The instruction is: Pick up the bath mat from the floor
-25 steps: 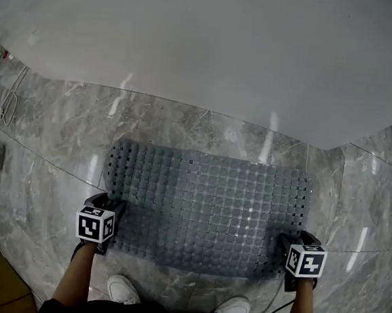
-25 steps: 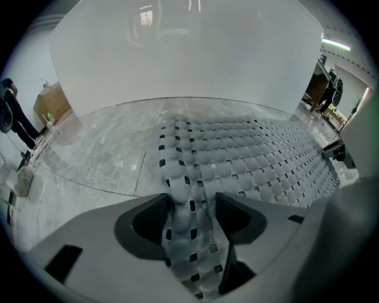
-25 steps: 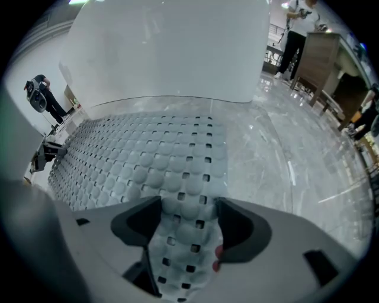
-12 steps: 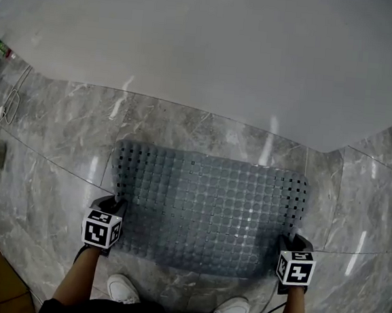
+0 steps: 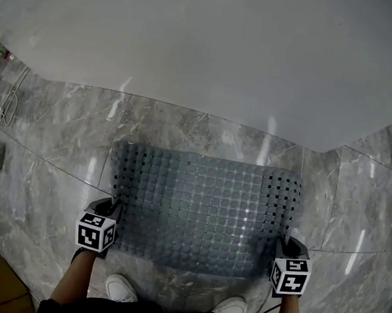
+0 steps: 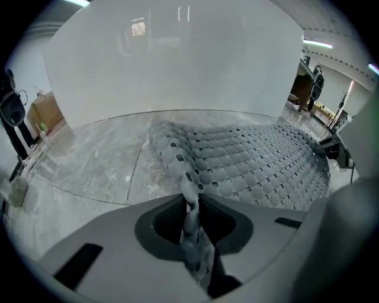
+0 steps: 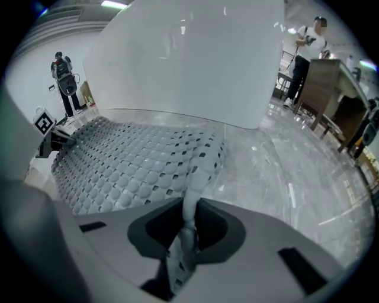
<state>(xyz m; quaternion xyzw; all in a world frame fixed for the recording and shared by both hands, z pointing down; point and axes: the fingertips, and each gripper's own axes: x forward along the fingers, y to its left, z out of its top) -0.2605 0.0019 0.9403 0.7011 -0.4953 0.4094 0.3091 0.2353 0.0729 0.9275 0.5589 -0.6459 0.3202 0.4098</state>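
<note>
Just clamped onto bath mat (image 5: 202, 207) corners with left tool (image 6: 190, 222), right tool (image 7: 186, 229); apparently barely lifted off floor (image 5: 53, 153) yet.

L tongs (image 6: 192, 222), R tongs (image 7: 188, 228) closed onto mat (image 5: 202, 207), prob lifted

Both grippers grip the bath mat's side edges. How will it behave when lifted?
Likely floppy: the bath mat folds into a ridge where the left gripper and right gripper, jaws just closing on it, pinch its edges. Its middle will probably sag between them. Thin and full of holes, it seems light.
</note>
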